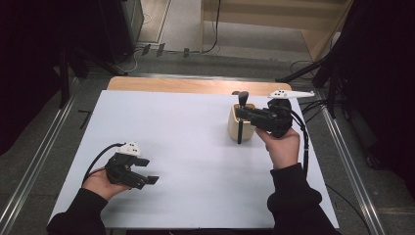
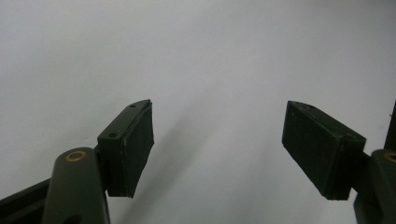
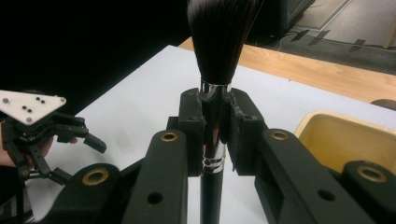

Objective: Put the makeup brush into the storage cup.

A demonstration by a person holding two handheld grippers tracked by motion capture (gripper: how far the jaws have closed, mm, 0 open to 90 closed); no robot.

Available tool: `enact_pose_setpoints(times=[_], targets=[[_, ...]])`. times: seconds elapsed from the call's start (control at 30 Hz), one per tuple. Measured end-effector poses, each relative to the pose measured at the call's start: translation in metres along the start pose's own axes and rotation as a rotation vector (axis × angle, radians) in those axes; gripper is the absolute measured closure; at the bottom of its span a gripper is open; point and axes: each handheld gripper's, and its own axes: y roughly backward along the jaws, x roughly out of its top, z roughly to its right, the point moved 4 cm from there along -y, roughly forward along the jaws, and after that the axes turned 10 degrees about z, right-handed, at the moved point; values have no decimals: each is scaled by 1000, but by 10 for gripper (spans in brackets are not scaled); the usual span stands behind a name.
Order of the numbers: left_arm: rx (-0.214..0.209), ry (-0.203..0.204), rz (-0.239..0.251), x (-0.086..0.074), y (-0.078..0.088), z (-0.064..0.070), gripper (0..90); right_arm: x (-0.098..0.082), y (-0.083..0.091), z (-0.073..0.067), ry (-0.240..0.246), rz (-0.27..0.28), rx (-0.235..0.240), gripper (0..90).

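Over at the left of the table [image 1: 195,122], near its front edge, the left gripper [image 1: 147,177] sits low in the person's hand with its jaws spread and nothing between them. In the left gripper view the pads [image 2: 133,149] have bare white tabletop ahead of them. It is well apart from the work and plays no part just now.

Moving right, a broad stretch of open white surface separates the two hands. Then comes the wooden cup [image 1: 241,125], standing upright toward the far right of the table.

The right gripper [image 1: 241,113] is clenched on a makeup brush [image 3: 215,93], the pads pinching the shiny ferrule just under the dark bristles. The brush stands upright, bristles up, handle hanging down just in front of the cup's wall, its long axis roughly vertical.

The right hand is plainly the nearer one. To my eye the brush still needs to clear the rim before it can go down inside; the table's right edge lies close behind that hand.
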Motion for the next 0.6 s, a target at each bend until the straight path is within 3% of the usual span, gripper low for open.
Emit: enact_pose_setpoints(times=[0.6], targets=[[4,2,0,0,0,-1,218,18,-2,12,6,32,-21,787]])
